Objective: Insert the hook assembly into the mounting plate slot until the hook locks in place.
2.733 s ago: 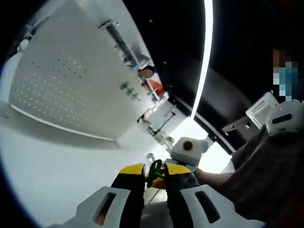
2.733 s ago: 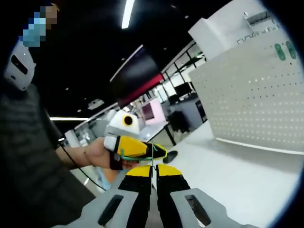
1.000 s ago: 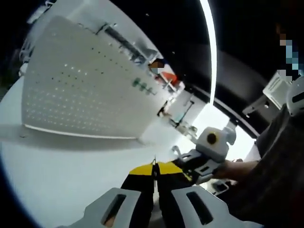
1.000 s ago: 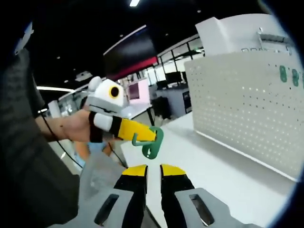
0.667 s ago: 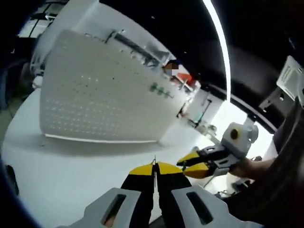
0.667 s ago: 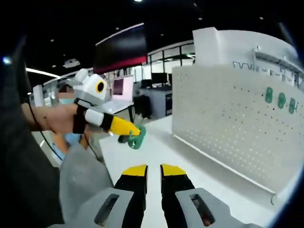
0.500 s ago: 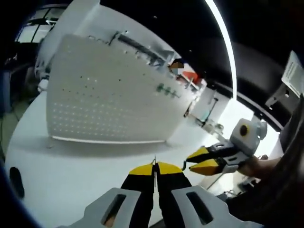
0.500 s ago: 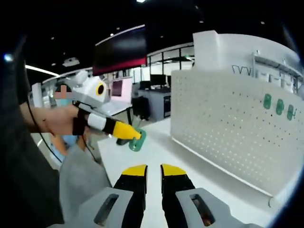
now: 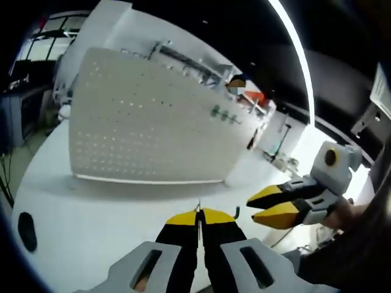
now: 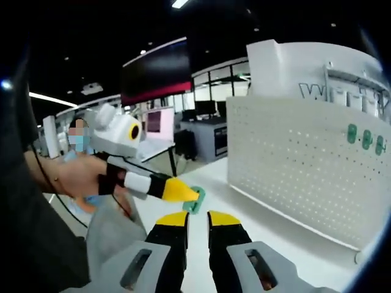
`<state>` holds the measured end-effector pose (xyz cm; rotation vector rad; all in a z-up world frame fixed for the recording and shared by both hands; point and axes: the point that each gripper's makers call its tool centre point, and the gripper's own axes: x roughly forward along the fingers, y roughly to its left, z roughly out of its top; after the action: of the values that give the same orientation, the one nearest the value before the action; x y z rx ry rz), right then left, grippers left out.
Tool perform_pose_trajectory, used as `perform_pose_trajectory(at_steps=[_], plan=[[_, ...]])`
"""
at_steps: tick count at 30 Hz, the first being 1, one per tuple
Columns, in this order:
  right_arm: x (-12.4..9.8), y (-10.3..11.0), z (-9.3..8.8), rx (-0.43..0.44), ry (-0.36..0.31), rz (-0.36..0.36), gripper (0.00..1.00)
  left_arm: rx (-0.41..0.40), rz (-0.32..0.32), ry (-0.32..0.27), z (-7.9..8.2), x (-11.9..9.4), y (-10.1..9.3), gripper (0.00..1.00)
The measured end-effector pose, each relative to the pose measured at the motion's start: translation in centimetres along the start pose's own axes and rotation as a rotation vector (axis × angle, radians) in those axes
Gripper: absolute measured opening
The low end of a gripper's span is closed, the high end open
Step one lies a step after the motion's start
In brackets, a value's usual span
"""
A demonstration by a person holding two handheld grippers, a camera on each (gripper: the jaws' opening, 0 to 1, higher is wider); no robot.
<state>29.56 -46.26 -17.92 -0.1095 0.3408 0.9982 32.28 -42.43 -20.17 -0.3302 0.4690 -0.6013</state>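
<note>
The white pegboard (image 9: pixel 146 131) stands upright on the white table (image 9: pixel 91 213), its face dotted with small holes; in the right gripper view it rises at the right (image 10: pixel 305 177), well apart from both grippers. Three small green hooks (image 9: pixel 224 115) already hang in a row near its upper edge, seen again in the right gripper view (image 10: pixel 365 138).

The left gripper (image 10: pixel 183 192), held in a person's hand (image 10: pixel 73 177), has its yellow tips pressed together on the green hook assembly (image 10: pixel 195 201) — the piece sits just beyond the right gripper's own tips, in the air over the table. In the left gripper view those same tips (image 9: pixel 198 217) meet with no gap, a thin sliver of the hook standing up between them. The right gripper (image 9: pixel 272 204) is spread apart and holds nothing; its own view shows a clear gap between the tips (image 10: pixel 197 220).

By its look, the hook is a light, stiff moulded plastic part — smooth enough to twist in a pinch, so a hold on its flat body, leaving the mounting end free, seems wisest.

Most of the hook is covered by the left gripper's tips; its shape and which way it faces cannot be made out. Which hole is meant as the slot is too small to tell.
</note>
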Motion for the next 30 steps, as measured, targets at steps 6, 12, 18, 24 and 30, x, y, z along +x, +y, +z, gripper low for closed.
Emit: perform_pose_trajectory(at_steps=[6,12,18,24,30], plan=[[0.3,0.3,0.4,-0.004,-0.007,-0.008,0.10,0.013,-0.013,0.002,0.0,0.1,-0.5,0.01],[0.4,0.3,0.6,-0.027,-0.005,-0.011,0.10,0.013,-0.016,-0.013,0.4,0.0,-0.8,0.01],[0.5,0.3,0.5,-0.024,-0.003,-0.020,0.09,0.008,-0.009,-0.045,0.8,-0.2,-1.0,0.01],[0.4,0.2,0.9,-0.006,-0.023,-0.034,0.09,-0.005,-0.019,-0.074,1.0,-0.3,-1.8,0.01],[0.2,-0.2,0.8,0.000,-0.020,-0.046,0.08,-0.043,-0.037,-0.082,0.9,-0.1,-2.6,0.01]])
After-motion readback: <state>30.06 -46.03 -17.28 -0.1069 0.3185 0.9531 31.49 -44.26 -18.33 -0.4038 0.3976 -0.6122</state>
